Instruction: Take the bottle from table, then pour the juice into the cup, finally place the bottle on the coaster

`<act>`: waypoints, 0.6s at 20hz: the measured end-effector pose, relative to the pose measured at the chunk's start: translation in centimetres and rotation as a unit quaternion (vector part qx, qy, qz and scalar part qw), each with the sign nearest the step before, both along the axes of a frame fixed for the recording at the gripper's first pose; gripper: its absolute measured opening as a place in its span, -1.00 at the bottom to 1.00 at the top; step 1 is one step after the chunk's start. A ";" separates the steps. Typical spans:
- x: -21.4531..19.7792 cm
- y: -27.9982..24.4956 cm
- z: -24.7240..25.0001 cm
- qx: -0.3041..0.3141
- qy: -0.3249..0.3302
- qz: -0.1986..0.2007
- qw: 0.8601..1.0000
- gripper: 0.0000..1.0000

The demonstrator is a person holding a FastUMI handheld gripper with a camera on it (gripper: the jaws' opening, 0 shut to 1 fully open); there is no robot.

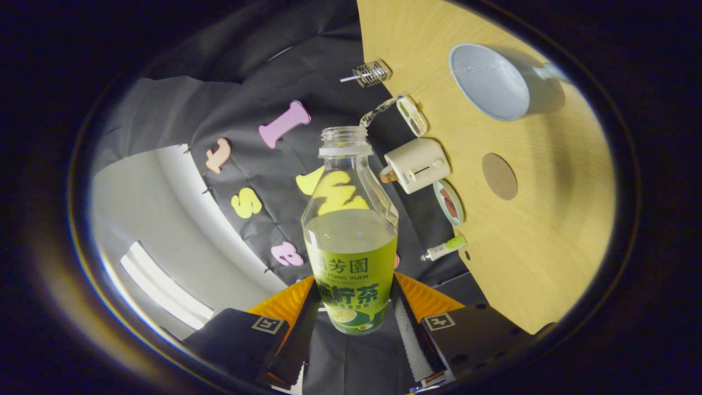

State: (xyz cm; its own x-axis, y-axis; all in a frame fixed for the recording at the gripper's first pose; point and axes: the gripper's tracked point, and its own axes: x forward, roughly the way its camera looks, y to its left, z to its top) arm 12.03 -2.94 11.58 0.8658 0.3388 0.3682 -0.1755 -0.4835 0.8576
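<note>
Gripping the uncapped bottle between closed jaws of the gripper, the pickup looks done; a juice stream arcs from its mouth toward the cup on the desk. Placing on the coaster, nearer than the cup, remains.

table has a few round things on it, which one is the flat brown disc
The coaster: a flat brown disc on bare wood, below the deep blue cup. The gripper is shut on the bottle.

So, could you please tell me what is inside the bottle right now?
The bottle, clamped between the gripper fingers, holds pale juice up to its shoulder; the uncapped neck is empty. Its label hides the lower contents.
</note>
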 end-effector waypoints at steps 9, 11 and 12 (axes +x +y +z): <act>-0.1 -0.5 0.9 0.013 -0.002 0.000 1.000 0.55; 0.0 -0.8 1.1 0.015 -0.006 -0.003 1.000 0.55; 0.2 -0.7 1.2 0.016 -0.006 -0.003 1.000 0.54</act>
State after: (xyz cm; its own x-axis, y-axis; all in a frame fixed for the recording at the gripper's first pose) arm 12.21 -3.60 12.75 0.8634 0.3211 0.3891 -0.1890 -0.5094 0.8395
